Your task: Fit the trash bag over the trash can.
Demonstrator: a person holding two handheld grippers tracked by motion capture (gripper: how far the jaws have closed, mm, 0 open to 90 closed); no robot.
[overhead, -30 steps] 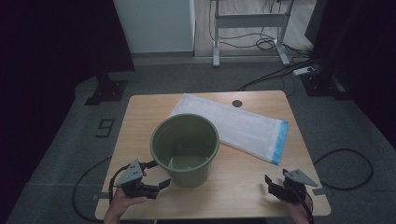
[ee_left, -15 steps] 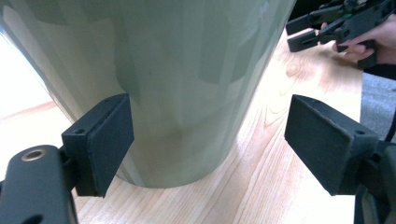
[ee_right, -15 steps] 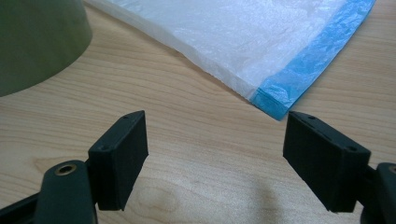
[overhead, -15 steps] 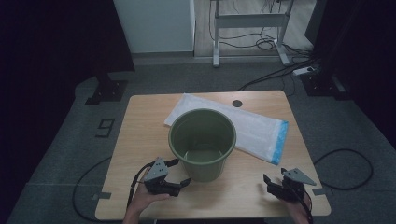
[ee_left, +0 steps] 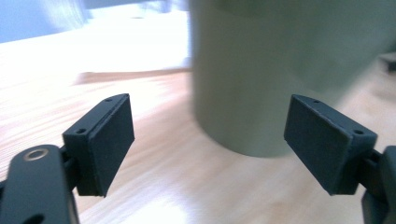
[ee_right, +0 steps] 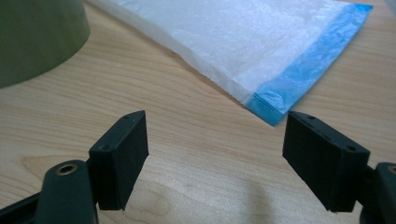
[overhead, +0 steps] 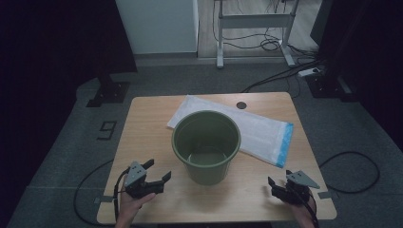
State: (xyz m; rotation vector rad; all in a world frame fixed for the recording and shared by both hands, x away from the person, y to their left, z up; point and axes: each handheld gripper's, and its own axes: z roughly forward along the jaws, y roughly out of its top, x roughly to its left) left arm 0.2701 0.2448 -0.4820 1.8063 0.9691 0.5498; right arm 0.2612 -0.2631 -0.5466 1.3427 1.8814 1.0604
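Green plastic bucket (overhead: 206,145) stands upright mid-table, its far side overlapping the flat white bag with the blue edge (overhead: 247,130) — left gripper (overhead: 151,179) sits just beside its base with jaws spread and empty, the bucket wall close ahead in the left gripper view. Right gripper (overhead: 279,186) rests near the front right corner of the wooden table (overhead: 152,114), jaws likewise spread, aimed at the bag's blue end (ee_right: 306,65). Likely step: bucket placed, bag next — the right gripper must reach forward and pinch that blue edge.
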